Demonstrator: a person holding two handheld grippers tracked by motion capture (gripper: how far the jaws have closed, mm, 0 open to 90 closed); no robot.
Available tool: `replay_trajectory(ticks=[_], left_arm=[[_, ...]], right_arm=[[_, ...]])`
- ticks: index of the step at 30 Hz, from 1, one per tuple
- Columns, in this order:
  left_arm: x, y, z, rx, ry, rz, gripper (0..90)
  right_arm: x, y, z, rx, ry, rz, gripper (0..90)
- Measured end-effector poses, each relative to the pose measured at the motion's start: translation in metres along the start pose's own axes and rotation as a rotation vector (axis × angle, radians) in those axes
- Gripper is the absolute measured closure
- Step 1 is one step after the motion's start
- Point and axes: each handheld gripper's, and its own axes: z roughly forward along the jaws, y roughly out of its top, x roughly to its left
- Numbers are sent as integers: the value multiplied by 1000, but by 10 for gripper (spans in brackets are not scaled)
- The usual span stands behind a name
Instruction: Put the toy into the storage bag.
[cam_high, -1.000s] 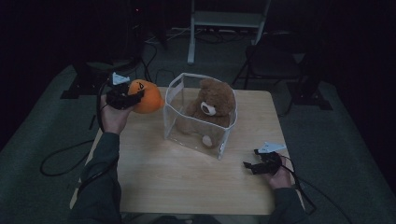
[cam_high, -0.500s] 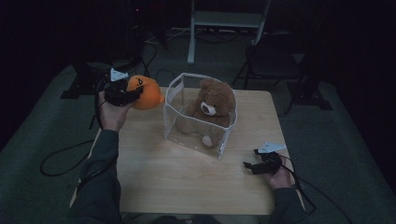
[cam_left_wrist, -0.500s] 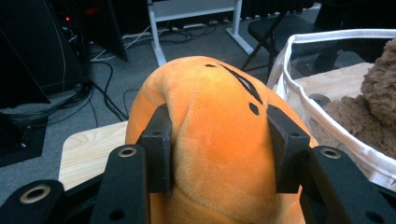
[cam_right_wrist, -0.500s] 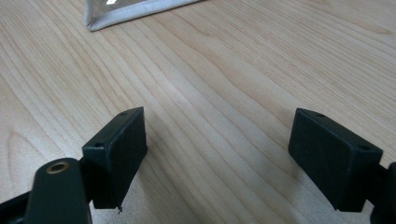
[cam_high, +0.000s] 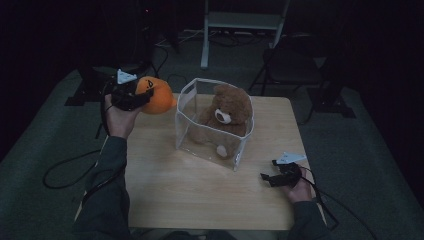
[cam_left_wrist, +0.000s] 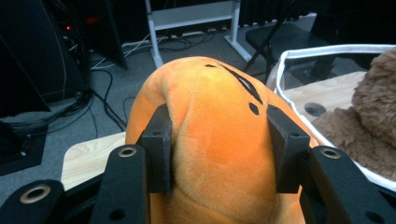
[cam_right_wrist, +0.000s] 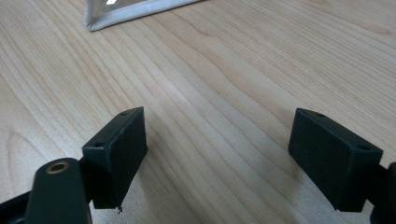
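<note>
Lifted slightly and carried a little toward the far left corner since the earlier frame, the orange plush toy (cam_high: 156, 95) hangs above that corner of the surface (cam_high: 200, 190), clear of the wood. It is clamped in the left tongs (cam_high: 131, 95), whose pads (cam_left_wrist: 159, 144) press into its soft sides about half closed, so the fabric bulges between them; black stitched marks show on its top.

Just beside it, toward the middle of the far edge, stands a clear container (cam_high: 186, 107) with a white rim, and a brown teddy bear (cam_high: 227, 112) sits inside, leaning against the back wall.

Near the right edge, toward the near corner, the right tongs (cam_high: 266, 178) rest low over the bare wood, unmoved, jaws spread wide with nothing between the pads (cam_right_wrist: 116, 149).
</note>
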Motion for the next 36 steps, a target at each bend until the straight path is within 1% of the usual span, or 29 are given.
replay_trajectory(ticks=[10,23,32,36], left_arm=[[-1,6,-4,-15,6,3,522],[-3,16,-9,-38,3,7,523],[-10,24,-9,-48,-9,18,523],[-12,27,-9,-61,-26,16,523]], right_arm=[[0,0,0,0,0,0,185],[0,0,0,0,0,0,185],[0,0,0,0,0,0,185],[0,0,0,0,0,0,185]])
